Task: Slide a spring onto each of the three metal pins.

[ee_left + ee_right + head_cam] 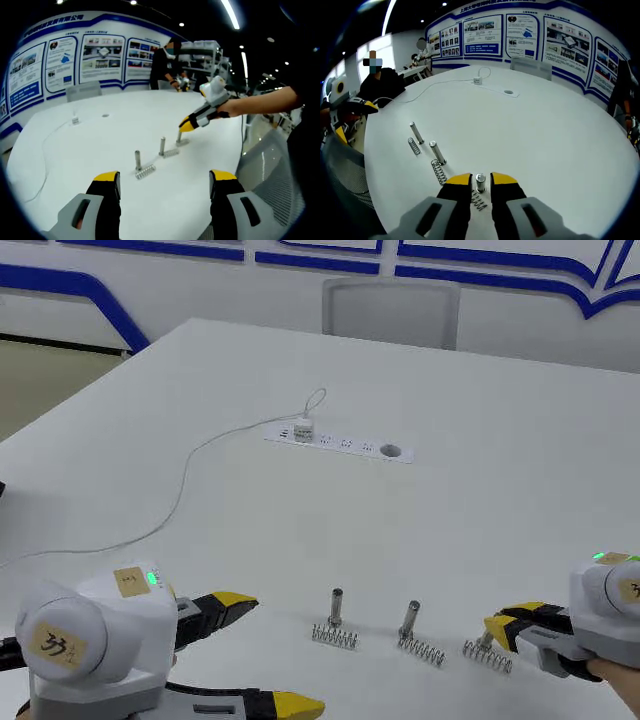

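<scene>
Nearest, the left gripper (pixel 268 652), white-bodied with black, yellow-tipped jaws, hovers low over the white table (pixel 480 460) with its jaws spread wide and nothing between them. The right gripper (pixel 481 181) has its jaws a little apart on either side of the nearest short upright steel pin (pixel 480 181). A sliver of table shows on each side, so they do not clamp it.

Three small coiled steel springs lie flat on the table, one at the foot of each pin: the near spring (pixel 478 201), the middle spring (pixel 439 171) and the far spring (pixel 413 146). None sits on a pin. The middle pin (pixel 437 152) and far pin (pixel 416 132) stand free in the same row.

Farther back lies a flat white power strip (pixel 340 443) with a white plug (pixel 303 430) in it, and a thin white cable (pixel 180 490) trails off to the table edge. A grey chair (pixel 392 310) stands behind the table.
</scene>
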A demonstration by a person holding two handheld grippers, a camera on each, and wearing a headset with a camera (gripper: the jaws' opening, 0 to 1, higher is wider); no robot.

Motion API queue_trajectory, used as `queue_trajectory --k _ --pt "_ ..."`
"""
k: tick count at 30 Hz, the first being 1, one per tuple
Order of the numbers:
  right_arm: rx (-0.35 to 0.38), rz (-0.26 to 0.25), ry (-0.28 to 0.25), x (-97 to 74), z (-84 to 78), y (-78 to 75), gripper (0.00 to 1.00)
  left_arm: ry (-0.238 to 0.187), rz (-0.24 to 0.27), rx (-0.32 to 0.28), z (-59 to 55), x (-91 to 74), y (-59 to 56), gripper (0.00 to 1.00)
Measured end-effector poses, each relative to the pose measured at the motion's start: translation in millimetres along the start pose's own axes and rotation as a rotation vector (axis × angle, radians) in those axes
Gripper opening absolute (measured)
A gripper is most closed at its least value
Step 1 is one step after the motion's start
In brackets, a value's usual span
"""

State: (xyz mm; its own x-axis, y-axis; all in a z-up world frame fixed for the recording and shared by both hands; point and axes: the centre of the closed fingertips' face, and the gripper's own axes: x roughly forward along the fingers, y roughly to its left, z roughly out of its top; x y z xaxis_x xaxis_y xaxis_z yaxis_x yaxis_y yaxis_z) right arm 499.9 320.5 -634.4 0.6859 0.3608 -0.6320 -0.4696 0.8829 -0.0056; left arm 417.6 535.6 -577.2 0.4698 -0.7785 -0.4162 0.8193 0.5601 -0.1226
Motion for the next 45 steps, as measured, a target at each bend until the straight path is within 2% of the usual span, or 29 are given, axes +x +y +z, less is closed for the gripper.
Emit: queue_trajectory --k 7,9,15,23,26,36,45 --pt "0.014 0.012 -0.032 -5.9 5.2 0.9 0.17 0.003 -0.006 0.002 0.7 1.4 -0.9 0.74" --pt "-0.006 0.015 -0.045 -6.9 4.9 1.0 0.17 0.005 -0.008 0.003 0.7 1.6 -0.6 0.74" --pt "-0.007 0.038 -0.052 -8.1 -9.1 0.0 0.18 0.025 -0.001 0.002 -4.3 -2.6 4.0 0.74" --pt "-0.014 0.081 -0.017 -5.1 -31.3 6.2 0.20 0.048 0.015 -0.018 -14.0 -5.2 9.7 0.74" --pt "-0.020 0.094 -0.002 -1.6 -36.3 7.8 0.21 0.054 0.016 -0.017 -14.3 -4.8 9.6 0.74" --pt "-0.047 0.120 0.030 9.8 -47.4 7.3 0.21 0.073 0.024 -0.023 -15.4 -2.2 11.2 0.74" --pt "-0.052 0.141 0.032 10.9 -52.0 7.5 0.18 0.087 0.029 -0.028 -17.9 -2.4 10.4 0.75"
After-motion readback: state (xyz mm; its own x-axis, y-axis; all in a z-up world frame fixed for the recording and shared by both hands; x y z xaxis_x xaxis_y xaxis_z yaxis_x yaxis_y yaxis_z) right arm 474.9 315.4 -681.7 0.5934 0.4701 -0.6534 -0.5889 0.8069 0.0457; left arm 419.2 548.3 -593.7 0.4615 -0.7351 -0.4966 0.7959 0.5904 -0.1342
